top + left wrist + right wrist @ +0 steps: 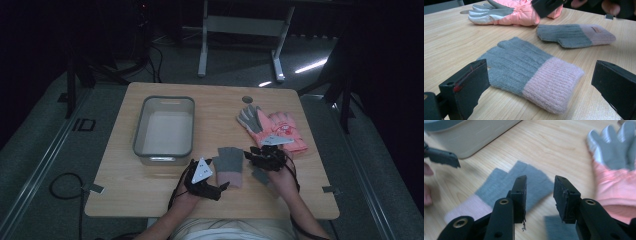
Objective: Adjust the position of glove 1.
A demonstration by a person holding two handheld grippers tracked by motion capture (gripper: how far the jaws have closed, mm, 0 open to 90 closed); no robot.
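Note:
A grey knit glove with a pink cuff (230, 165) (531, 72) lies flat near the table's front edge. My left gripper (219, 189) (541, 70) sits low just in front of its cuff, jaws wide open and touching nothing. A second grey glove (261, 175) (574, 35) lies to the right, partly under my right gripper (250, 154) (540, 182). That gripper hovers above the table, open, with nothing between its jaws. Below it I see the first glove (499, 187) and a corner of the second (556, 227).
A pair of pink padded gloves with grey palms (280, 131) (511, 12) (614, 170) lies at the right rear. A grey plastic bin (139, 125) (474, 135) stands on the left half of the wooden table (215, 105), which has a round hole at the back.

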